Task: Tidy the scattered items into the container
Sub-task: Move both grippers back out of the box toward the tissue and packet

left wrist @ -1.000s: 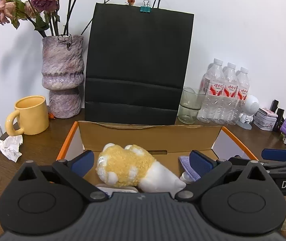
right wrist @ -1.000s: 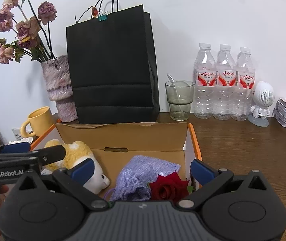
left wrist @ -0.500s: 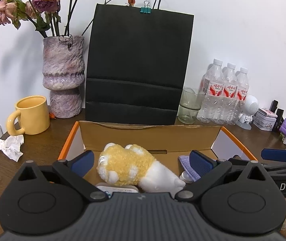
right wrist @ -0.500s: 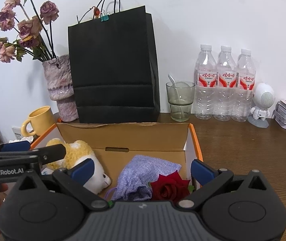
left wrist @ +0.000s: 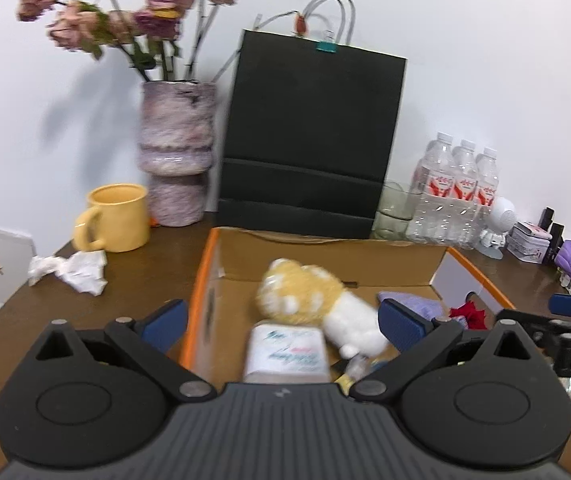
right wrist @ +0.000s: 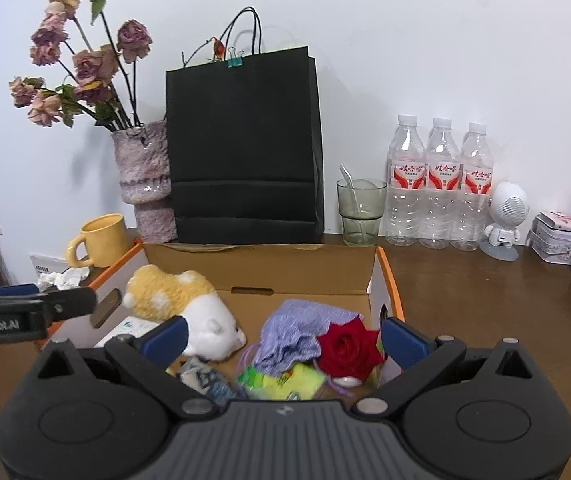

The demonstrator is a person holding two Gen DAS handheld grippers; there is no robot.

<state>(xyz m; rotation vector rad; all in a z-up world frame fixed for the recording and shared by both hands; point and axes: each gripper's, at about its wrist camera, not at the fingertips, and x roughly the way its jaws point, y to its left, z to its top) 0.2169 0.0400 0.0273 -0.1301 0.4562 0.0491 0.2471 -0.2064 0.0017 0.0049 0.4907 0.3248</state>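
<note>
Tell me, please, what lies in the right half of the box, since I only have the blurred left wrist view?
Observer: A red rose rests against a purple knit pouch, near the right wall of the box.
Operator: Is anything under the pouch?
Observer: Yes, a green-and-yellow packet pokes out from beneath its near edge.
Operator: Is the right claw holding anything?
Observer: No, the right claw is open and hovers over the pouch and rose, gripping nothing.

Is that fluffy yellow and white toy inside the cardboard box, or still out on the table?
Inside. The plush toy lies on its side on the cardboard box floor, enclosed by the walls, beside a purple pouch.
</note>
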